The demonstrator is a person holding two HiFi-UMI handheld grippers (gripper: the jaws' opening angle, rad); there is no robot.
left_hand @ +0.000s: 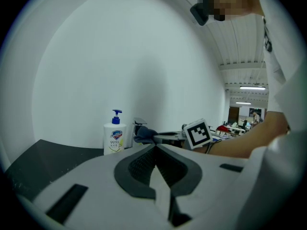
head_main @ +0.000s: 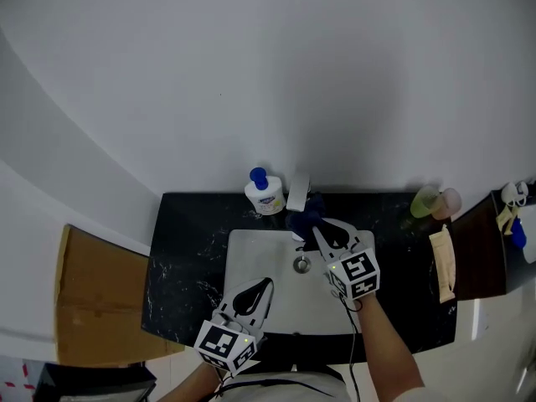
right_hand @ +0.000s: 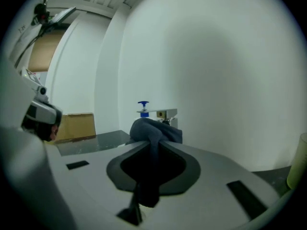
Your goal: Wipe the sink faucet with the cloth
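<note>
Two grippers, head view: right gripper [head_main: 321, 234] at the sink's [head_main: 243, 249] back edge, dark cloth [head_main: 303, 218] at the faucet [head_main: 298, 189]; left gripper [head_main: 265, 286] over the sink's front. Left gripper view: my jaws together, empty. Right gripper view: my jaws clamp the cloth, faucet just behind.

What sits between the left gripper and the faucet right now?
Head view: bare sink basin, then the cloth in the right gripper just before the faucet.

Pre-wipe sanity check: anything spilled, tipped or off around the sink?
Nothing stands out. Soap bottle upright beside the faucet; cloth pinched in the right claw near the faucet; left claw shut, empty, over the basin. No spill visible.
</note>
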